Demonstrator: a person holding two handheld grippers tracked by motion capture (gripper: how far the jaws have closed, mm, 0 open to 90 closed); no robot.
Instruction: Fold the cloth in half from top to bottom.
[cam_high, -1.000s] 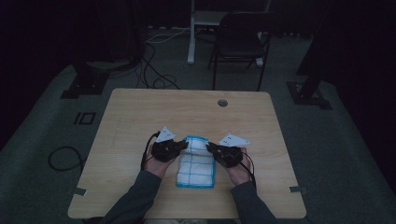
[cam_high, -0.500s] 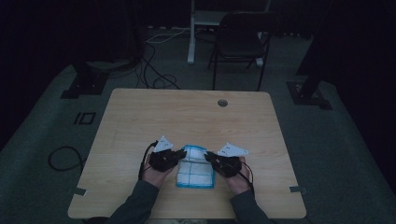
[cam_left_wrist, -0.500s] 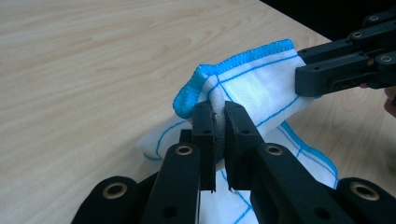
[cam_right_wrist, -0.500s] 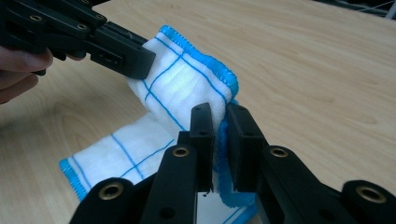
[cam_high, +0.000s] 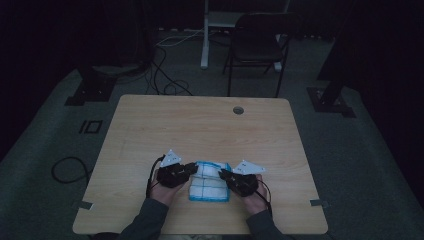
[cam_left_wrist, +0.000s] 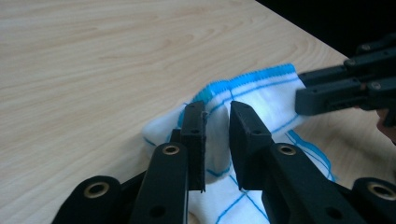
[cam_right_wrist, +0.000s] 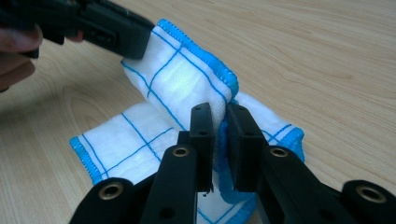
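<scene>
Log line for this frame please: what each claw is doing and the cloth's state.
left claw: shut on cloth far edge | right claw: shut on cloth far edge | cloth: far edge lifted, rest on table

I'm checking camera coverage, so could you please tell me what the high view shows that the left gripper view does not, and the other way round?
High view alone: the whole table with the hole near its far edge, the chair and cables on the floor beyond, and the person's forearms.

Left gripper view alone: up close, the left gripper with its jaws pinching a raised fold of cloth.

Both: the white cloth with blue lines and blue edging, the wooden tabletop, and the right gripper holding the cloth's other side.
</scene>
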